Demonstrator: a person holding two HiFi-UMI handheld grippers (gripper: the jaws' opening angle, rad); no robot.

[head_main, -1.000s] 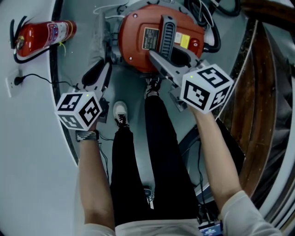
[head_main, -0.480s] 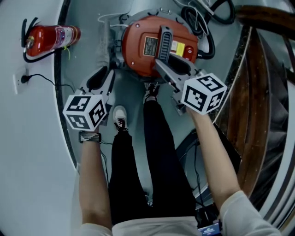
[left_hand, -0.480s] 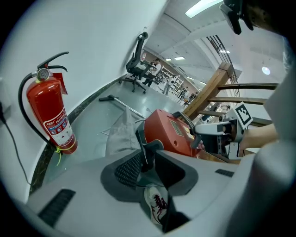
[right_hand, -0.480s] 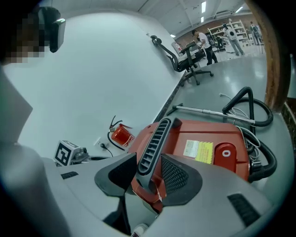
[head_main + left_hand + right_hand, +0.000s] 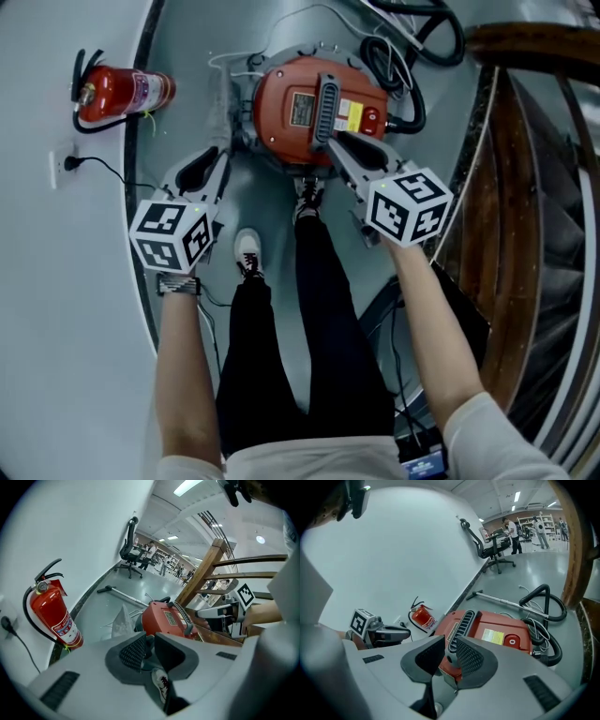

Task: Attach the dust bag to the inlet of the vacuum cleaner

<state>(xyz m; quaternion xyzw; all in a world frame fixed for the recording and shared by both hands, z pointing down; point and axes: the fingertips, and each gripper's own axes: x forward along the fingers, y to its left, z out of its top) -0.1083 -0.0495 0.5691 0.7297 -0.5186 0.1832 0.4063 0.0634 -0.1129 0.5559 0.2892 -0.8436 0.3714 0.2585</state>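
Vacuum cleaner (image 5: pixel 319 108) being only partly shown

Its inlet is being hidden in every view; its hose (image 5: pixel 419 86) is being cut off by the head view's top edge; its label (image 5: pixel 302 105) is being shown too small for reading; the pale bag (image 5: pixel 123 620) beside it is being shown too small for an opening to be told.

No readable text anywhere tbh. Vacuum cleaner (image 5: pixel 319 112) top: grey plate (image 5: pixel 301 108) plus yellow sticker (image 5: pixel 352 116), print too small. Fire extinguisher (image 5: pixel 127 94) label: blurry. Left marker cube (image 5: pixel 171 234), right marker cube (image 5: pixel 410 204): black-white square patterns only, no letters or numbers.
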